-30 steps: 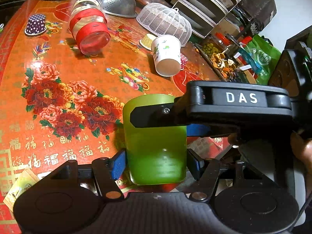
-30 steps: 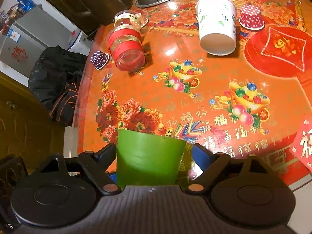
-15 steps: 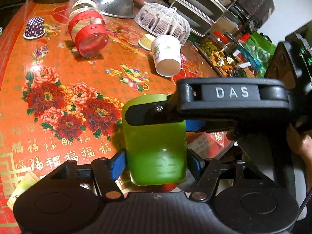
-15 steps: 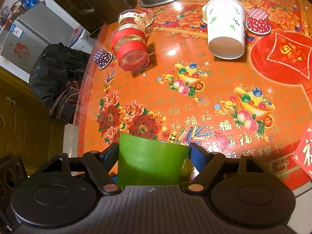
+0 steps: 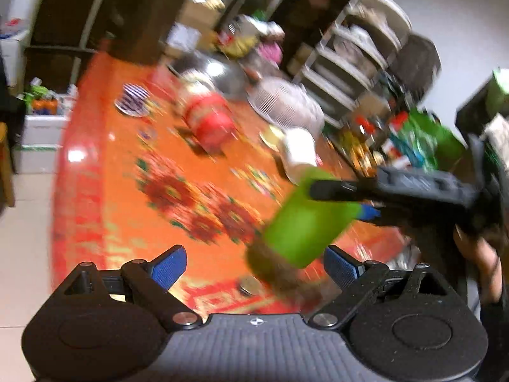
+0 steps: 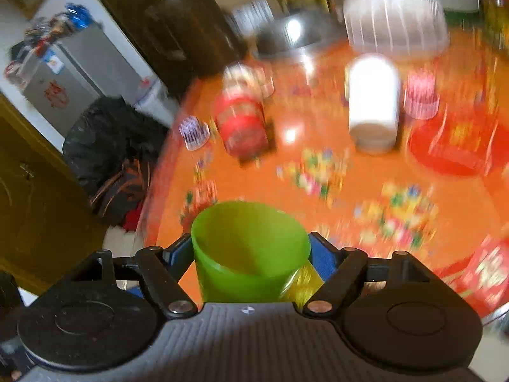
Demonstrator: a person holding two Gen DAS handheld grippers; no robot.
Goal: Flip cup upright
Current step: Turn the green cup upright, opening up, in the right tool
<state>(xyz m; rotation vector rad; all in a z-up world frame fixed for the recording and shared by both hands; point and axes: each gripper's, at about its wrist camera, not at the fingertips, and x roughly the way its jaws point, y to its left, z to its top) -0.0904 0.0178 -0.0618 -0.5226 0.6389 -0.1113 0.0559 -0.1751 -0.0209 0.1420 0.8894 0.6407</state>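
Between right hand-held gripper (image 6: 251,254) fingers, green cup (image 6: 245,248).

The cup (image 6: 248,248) sits between the right tool's (image 6: 253,254) fingers, above the table (image 6: 350,191).

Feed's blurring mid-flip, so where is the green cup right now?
The green cup is clamped in the right claw above the near edge of the orange table, tilted; the open left claw sits just below it.
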